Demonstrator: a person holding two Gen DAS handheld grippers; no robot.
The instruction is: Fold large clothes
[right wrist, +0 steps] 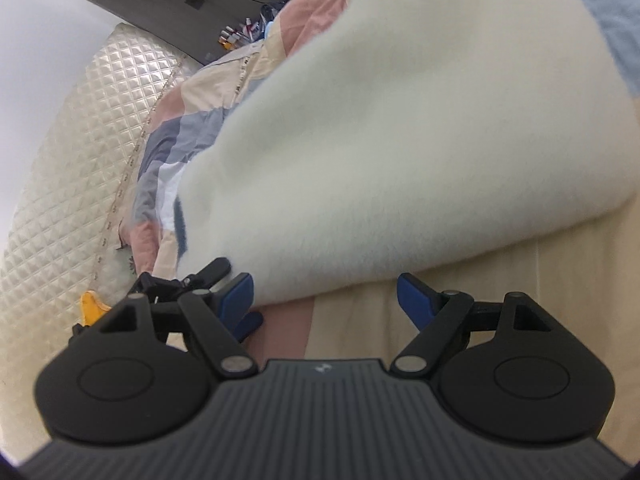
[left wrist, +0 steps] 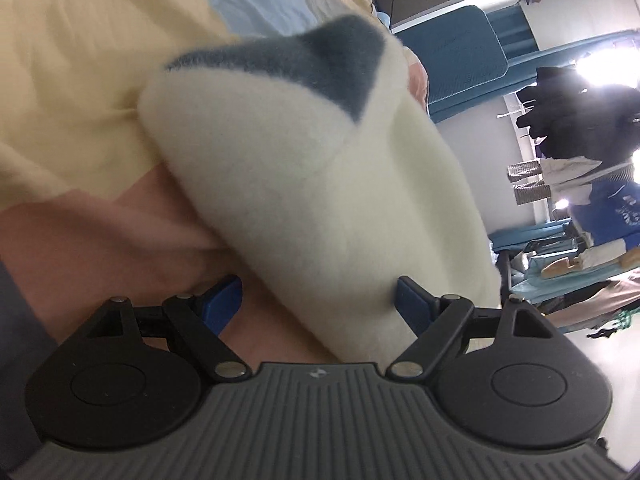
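Your left gripper point(left wrist: 318, 304) has its jaws spread wide. A folded cream fleece garment point(left wrist: 304, 184) with a grey-blue patch point(left wrist: 340, 68) runs between the blue pads; the right-hand pad point(left wrist: 412, 304) sits against the fleece, the left-hand pad point(left wrist: 224, 300) stands apart from it. You cannot tell from this view whether the fleece is pressed.

Your right gripper point(right wrist: 324, 300) is also spread wide. The garment point(right wrist: 400, 140) lies just ahead of its fingertips; the left-hand pad point(right wrist: 238, 296) sits at the lower fleece edge, the other pad point(right wrist: 416, 300) is clear of it.

The garment rests on a bed cover point(right wrist: 480, 320) of cream, pink and grey-blue blocks, near the edge of the bed that meets the quilted headboard point(right wrist: 80, 180). Part of the left gripper point(right wrist: 192, 280) shows at the garment's corner in the right wrist view.

Writing: a small logo mark on each gripper body point(left wrist: 316, 374) is too small to read. White print on a blue item point(left wrist: 616, 204) in the background is illegible.
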